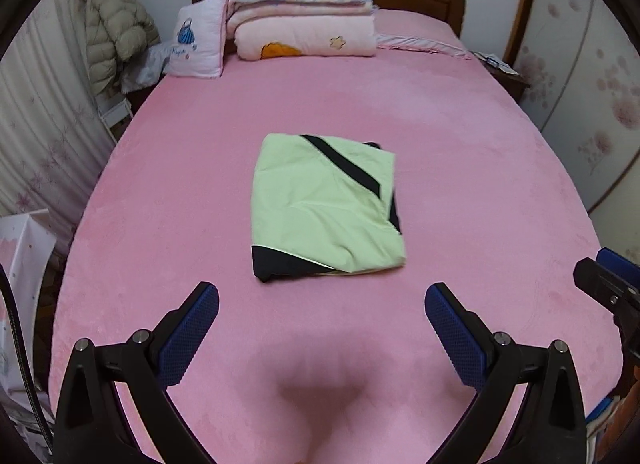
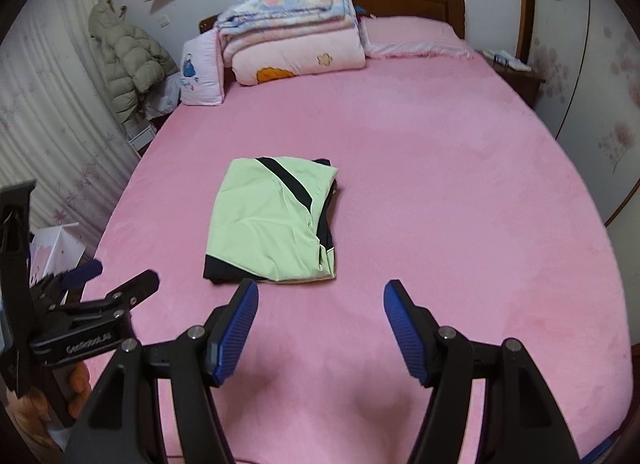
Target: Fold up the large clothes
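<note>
While your left gripper (image 1: 322, 328) and right gripper (image 2: 320, 322) hang wide apart, holding nothing, garment (image 1: 324, 207) lies folded mid-bed (image 1: 480, 191), apart from both fingers. Risk, as judged: nudge near edge with fingers, top layer slides, fold opens; loose right flap could spring. Count: one garment, two grippers, one quilt stack (image 1: 304, 11), one pillow (image 1: 200, 39).

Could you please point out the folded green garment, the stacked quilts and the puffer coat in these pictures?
folded green garment (image 1: 320, 203): left wrist view, middle of its green top panel.
stacked quilts (image 2: 296, 35): right wrist view, front face of the pile.
puffer coat (image 1: 116, 23): left wrist view, its quilted front.
</note>
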A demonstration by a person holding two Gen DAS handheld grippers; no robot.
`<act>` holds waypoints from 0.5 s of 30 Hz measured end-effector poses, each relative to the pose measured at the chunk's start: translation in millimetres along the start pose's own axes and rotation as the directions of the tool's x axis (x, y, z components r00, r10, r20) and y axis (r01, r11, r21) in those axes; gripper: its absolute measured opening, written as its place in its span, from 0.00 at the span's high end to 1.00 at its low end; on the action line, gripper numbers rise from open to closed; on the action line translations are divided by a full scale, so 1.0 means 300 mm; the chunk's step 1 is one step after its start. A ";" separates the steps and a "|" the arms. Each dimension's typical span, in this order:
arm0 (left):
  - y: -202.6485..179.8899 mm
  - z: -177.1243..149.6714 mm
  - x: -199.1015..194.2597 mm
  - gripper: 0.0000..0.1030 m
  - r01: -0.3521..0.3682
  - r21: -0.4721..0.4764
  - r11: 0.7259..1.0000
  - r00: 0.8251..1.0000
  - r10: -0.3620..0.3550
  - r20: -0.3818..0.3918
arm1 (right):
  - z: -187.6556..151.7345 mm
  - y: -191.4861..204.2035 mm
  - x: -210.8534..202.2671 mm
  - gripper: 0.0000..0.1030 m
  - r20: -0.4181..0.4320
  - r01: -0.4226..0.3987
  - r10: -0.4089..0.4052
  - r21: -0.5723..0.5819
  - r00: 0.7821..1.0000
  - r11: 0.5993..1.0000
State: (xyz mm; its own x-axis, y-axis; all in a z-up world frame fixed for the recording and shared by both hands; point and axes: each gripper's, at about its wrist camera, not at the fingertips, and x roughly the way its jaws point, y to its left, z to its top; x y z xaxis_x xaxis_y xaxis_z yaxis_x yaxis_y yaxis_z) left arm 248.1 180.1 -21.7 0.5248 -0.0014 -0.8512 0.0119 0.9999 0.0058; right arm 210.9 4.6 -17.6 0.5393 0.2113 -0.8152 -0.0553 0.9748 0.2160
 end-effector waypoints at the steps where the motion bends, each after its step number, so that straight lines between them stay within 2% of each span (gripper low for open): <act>1: -0.017 -0.009 -0.038 0.00 0.006 0.006 1.000 1.000 -0.006 0.002 | -0.009 -0.001 -0.034 0.37 0.007 -0.002 0.002 -0.004 1.000 1.000; 6: -0.100 -0.061 -0.206 0.00 0.048 0.016 0.999 0.999 -0.048 0.019 | -0.075 -0.028 -0.217 0.37 0.042 -0.020 0.020 -0.006 0.999 1.000; 15: -0.279 -0.199 -0.406 0.00 0.065 0.028 0.997 0.997 -0.066 0.035 | -0.228 -0.114 -0.379 0.37 0.046 -0.011 0.010 0.027 0.999 1.000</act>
State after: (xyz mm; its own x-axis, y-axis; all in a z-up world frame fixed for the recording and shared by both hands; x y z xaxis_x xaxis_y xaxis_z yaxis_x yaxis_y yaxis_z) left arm 132.3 97.5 50.3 0.5520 -0.0678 -0.8311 0.0699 0.9969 -0.0349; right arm 94.1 -47.8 31.1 0.5769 0.2176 -0.7873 -0.0391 0.9701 0.2395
